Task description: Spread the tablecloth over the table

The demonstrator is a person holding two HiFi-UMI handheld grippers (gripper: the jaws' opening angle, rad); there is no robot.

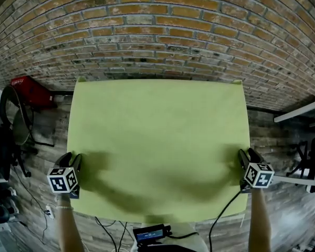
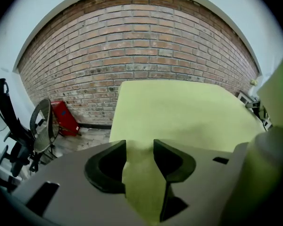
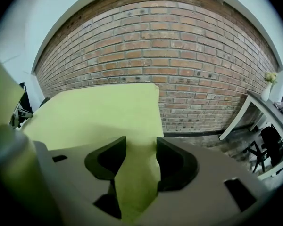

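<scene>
Left gripper (image 1: 72, 160) and right gripper (image 1: 246, 157) have their jaws clamped on the tablecloth (image 1: 157, 135) near its front corners, and it already lies flat across the worktop, so only the release seems left.

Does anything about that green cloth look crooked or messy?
Nothing stands out. The tablecloth lies flat and square; only its side edges are pinched in the jaws of the left gripper and right gripper.
</scene>
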